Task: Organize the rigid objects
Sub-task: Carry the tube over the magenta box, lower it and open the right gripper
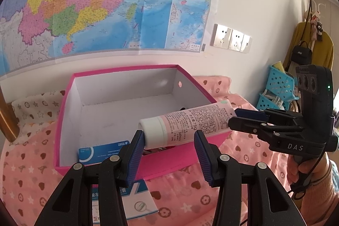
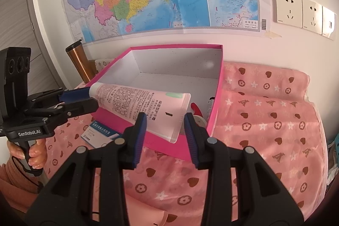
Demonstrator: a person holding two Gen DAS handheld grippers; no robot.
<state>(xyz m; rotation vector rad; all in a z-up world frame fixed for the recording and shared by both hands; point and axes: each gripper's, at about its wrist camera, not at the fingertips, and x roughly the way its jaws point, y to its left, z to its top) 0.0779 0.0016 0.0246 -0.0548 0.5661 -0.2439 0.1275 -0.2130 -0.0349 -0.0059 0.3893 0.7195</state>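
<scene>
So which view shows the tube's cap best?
The left wrist view: the white cap of the tube faces the camera between the open fingers. In the right wrist view only a sliver shows beside the left gripper.
</scene>
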